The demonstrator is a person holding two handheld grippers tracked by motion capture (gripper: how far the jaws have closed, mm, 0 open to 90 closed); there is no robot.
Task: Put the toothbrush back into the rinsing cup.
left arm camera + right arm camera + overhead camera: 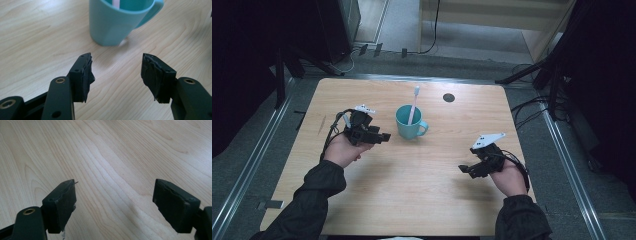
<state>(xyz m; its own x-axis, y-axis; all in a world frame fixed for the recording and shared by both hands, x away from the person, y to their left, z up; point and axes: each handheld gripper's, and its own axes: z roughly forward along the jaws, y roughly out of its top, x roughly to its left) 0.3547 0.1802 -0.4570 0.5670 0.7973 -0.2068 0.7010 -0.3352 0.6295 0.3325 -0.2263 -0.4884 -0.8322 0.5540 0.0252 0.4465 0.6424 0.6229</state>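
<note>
Mug stood on the table near its middle, toothbrush propped inside it, left gripper held just left of the mug, right gripper held well apart, nearer and to the right.

A teal mug stands upright on the pale wooden counter, near its middle, handle out to the right in the high view. In it leans 1 pink-and-white toothbrush, head up, poking well above the rim.
</note>
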